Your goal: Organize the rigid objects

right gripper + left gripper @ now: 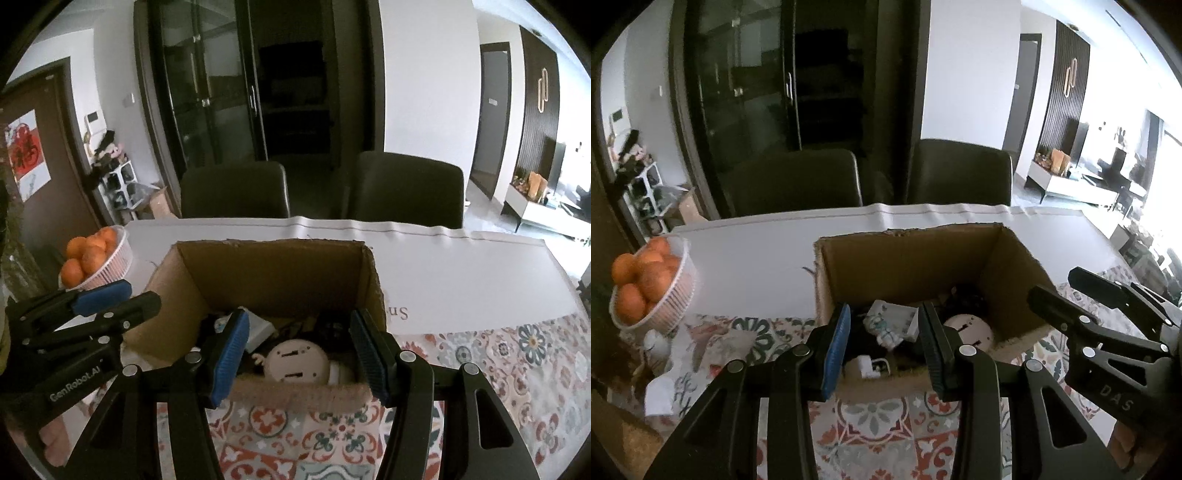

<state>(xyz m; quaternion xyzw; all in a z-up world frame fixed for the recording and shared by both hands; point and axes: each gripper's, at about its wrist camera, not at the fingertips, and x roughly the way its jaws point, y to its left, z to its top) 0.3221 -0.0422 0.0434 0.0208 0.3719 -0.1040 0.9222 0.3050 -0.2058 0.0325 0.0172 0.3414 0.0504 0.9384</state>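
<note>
**Both grippers poised over the open box**

The left gripper (886, 345) and the right gripper (299, 354) are held side by side above the near rim of the cardboard box (280, 273), both pointing forward and slightly down into it. Each has its fingers spread wide with nothing between them, and neither touches the box or its contents.

The box stands on the patterned tablecloth (498, 354) near the front edge of the table, its far side toward the white sheet (461, 273) that covers the back of the table. Inside lie a round pale toy head (297, 360), a white packet (897, 317) and a small white plug (866, 365), along with dark tangled items too dim to make out. The near wall hides the bottom of the box.

A white basket of oranges (674, 295) sits at the table's left edge, cut partly by the lens border. Two dark chairs (406, 188) stand behind the table.
</note>
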